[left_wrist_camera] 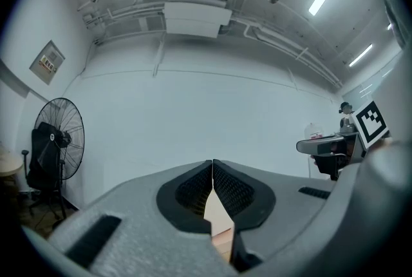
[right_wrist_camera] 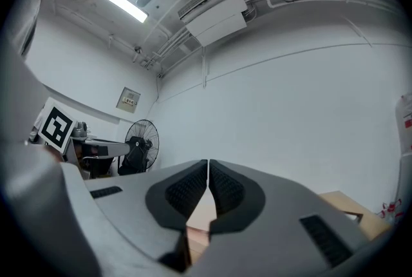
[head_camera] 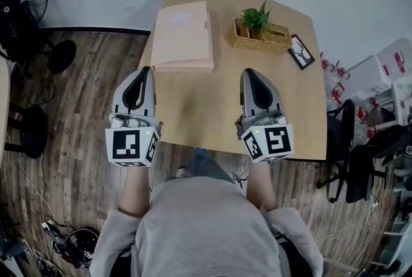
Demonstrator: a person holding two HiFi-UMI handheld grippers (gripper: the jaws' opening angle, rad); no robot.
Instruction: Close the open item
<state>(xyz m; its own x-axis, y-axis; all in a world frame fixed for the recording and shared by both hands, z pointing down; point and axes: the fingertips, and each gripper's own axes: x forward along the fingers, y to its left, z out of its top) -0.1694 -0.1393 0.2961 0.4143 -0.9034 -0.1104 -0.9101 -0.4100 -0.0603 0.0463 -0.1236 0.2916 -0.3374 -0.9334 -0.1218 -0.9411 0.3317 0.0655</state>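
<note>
Head view, left claw (head_camera: 146, 69): held low over the table's (head_camera: 212, 118) near left edge, pointing away from the person, jaws pressed together.
Left gripper view, left claw (left_wrist_camera: 212, 163): the tips meet with nothing pinched; only a pale sliver shows in the gap below them.
Box (head_camera: 183, 34): a flat pale-pink box on the far left part of the table, the one thing here that could stand open; how far its lid is up I cannot tell.
Box, long axis: runs away from the person, near edge to far edge, tilted a little to the right.
Box from left claw: straight ahead and a touch to the right; the claw's tip sits just short of the near edge, not touching as far as this view shows.
Nearer hand: the left, by my reading; it lines up with the box.
Right claw (head_camera: 248, 71): over the middle of the table, pointing the same way, well to the right of the box.
Right gripper view, right claw (right_wrist_camera: 208, 162): jaws together, empty.
Box from right claw: ahead and off to the left; a sideways reach would be needed.
Basket (head_camera: 275, 42): far right of the box, well apart, holding a small plant (head_camera: 256, 16).
Likely next need: carry the left claw forward over the lid and press it down.
</note>
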